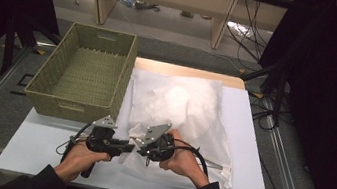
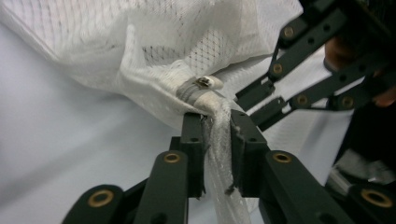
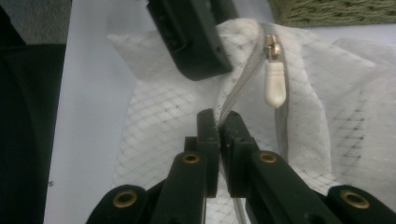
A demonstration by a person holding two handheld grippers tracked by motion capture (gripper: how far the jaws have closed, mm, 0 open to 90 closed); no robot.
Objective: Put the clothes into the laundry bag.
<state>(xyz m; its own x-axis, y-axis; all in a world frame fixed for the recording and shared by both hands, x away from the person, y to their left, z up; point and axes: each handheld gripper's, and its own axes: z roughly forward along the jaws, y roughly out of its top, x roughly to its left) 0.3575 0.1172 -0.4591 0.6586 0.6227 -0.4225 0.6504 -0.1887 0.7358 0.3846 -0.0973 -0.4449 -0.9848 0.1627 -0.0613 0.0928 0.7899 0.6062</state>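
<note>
- Plainly, the white mesh laundry bag (image 1: 189, 113) lies on the white table (image 1: 37, 145) just ahead of both grippers, with the woven green basket (image 1: 84, 72) beyond and to the left of the left gripper (image 1: 124, 144).
- The bag looks light, soft and limp — thin netting over a pale, puffy filling — so it would likely sag and slide on the smooth top rather than hold any shape.
- The firmest places to take hold seem to be the zipper tape (image 3: 240, 88) and the white zipper pull (image 3: 274, 86); the loose mesh would probably just stretch and bunch.
- The left gripper's jaws stand close together around a gathered strip of the bag's edge (image 2: 219, 140), right below the slider end (image 2: 201, 86); the pads appear to pinch it.
- The right gripper (image 3: 218, 122) has its jaws pressed together on the zipper tape, a little below the dangling pull, with the left gripper's jaw just beyond it.
- In the right gripper view the zipper runs away from the jaws, up and slightly to the right — that is the line of the seam.
- In the high view the bag's long axis runs from the grippers away across the table.
</note>
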